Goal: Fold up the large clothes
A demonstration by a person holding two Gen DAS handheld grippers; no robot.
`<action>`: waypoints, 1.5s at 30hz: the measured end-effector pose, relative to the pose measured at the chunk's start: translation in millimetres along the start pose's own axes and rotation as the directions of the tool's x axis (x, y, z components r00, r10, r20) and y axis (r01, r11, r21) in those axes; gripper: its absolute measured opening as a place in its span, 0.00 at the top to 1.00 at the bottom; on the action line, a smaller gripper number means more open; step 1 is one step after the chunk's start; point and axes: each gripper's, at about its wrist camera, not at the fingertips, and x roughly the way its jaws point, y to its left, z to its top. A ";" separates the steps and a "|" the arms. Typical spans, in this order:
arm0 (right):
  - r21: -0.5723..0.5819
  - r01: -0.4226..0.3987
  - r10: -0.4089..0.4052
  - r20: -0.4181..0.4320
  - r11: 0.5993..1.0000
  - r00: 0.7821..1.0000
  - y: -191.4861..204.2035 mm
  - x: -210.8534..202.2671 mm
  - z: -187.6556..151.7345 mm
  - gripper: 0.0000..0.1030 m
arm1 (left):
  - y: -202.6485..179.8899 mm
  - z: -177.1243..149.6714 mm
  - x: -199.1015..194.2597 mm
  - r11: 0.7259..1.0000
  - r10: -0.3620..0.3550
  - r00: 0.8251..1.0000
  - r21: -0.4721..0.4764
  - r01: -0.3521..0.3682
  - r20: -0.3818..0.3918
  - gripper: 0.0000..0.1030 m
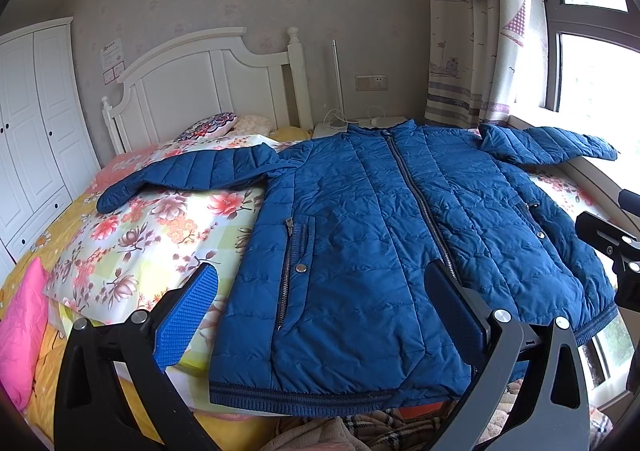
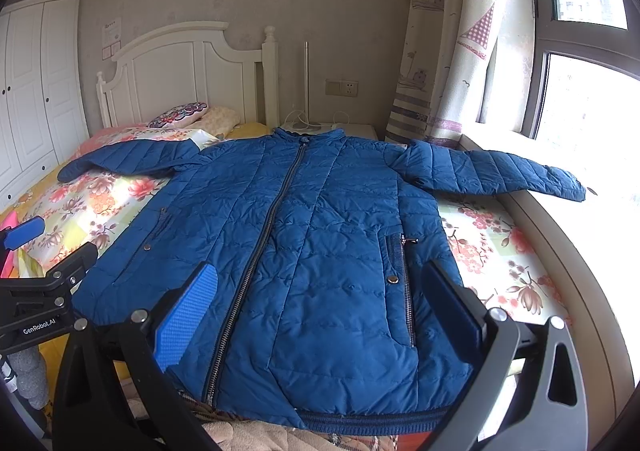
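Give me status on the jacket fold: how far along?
Done: blue jacket lies flat on the bed, zipped, front up, both sleeves spread out. In hand: nothing; the left claw and right claw are open above the hem, holding no fabric. Left: every fold, sleeves and body.

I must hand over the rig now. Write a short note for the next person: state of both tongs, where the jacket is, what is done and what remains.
Left tongs: open, empty, held above the jacket's near hem.
Right tongs: open, empty, also above the near hem.
Blue jacket: lies flat on the bed, front up, zipper closed, collar toward the headboard. Both sleeves are spread out sideways; the right sleeve reaches the window ledge.
Done: the jacket is laid out.
Left: no fold is visible yet, so the sleeves and the body are all still to fold.
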 end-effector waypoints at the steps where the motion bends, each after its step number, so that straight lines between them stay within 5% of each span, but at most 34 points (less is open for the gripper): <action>1: 0.001 0.000 0.000 0.000 1.000 1.000 -0.2 -0.1 0.1 0.02 | 0.1 -0.4 -0.1 1.000 0.001 1.000 0.000 -0.001 0.001 0.04; 34: 0.017 -0.028 0.029 -0.019 0.999 0.999 -3.9 18.6 -5.5 0.02 | 1.3 -0.2 19.2 1.000 -0.018 0.999 -0.004 0.018 -0.034 0.04; 40: 0.060 -0.002 0.005 -0.061 0.998 0.998 -36.5 68.3 13.0 0.02 | -10.3 27.0 106.1 0.998 -0.041 0.990 0.043 0.047 -0.132 0.04; 45: 0.192 0.089 -0.065 -0.124 0.977 0.990 -104.3 136.5 43.8 0.02 | -14.7 57.0 214.5 0.996 -0.061 0.946 0.043 0.079 -0.318 0.04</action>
